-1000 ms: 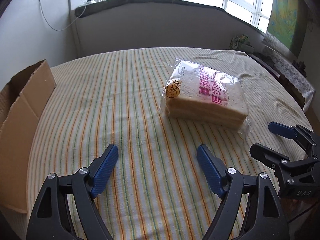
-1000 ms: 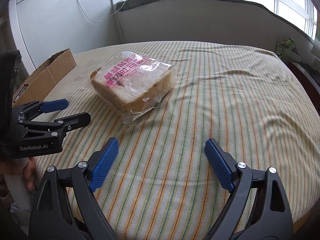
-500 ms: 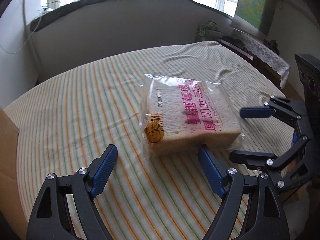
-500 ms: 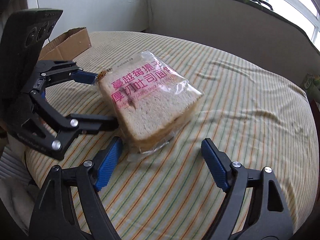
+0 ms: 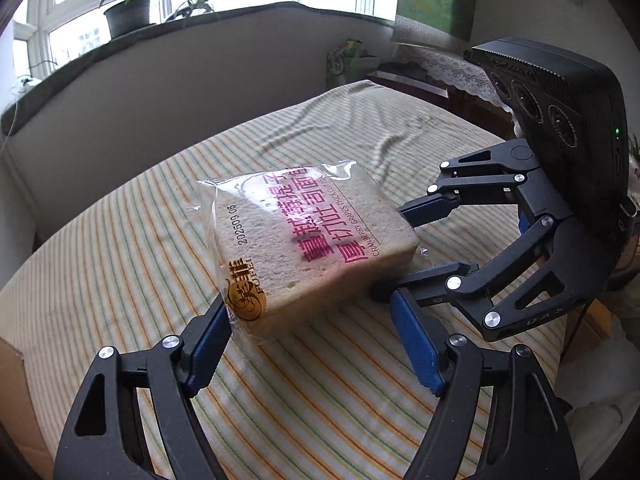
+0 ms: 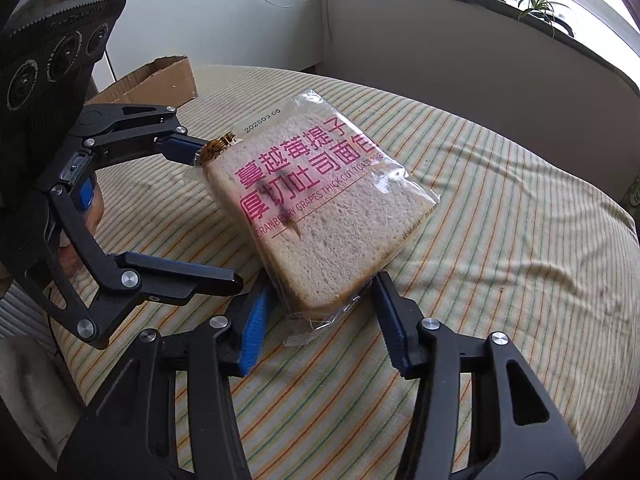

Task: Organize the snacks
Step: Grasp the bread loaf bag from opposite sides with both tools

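Bread (image 5: pixel 316 248), the one snack in sight, lies flat on the striped bench (image 5: pixel 120 264) between both tools, not yet lifted or boxed. The left hand-held gripper (image 5: pixel 312 344) is closing around one corner, the right hand-held gripper (image 6: pixel 320 316) around another, pads not clearly pressing. Only the right view shows the box (image 6: pixel 160 80) beyond the bread; the left view shows just a cardboard edge.

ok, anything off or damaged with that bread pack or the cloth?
Nothing is damaged or spilled. The bagged toast looks sealed and intact, lying flat on the striped cloth, which is only rumpled. Both tongs, left and right, are closing around opposite corners of the pack.
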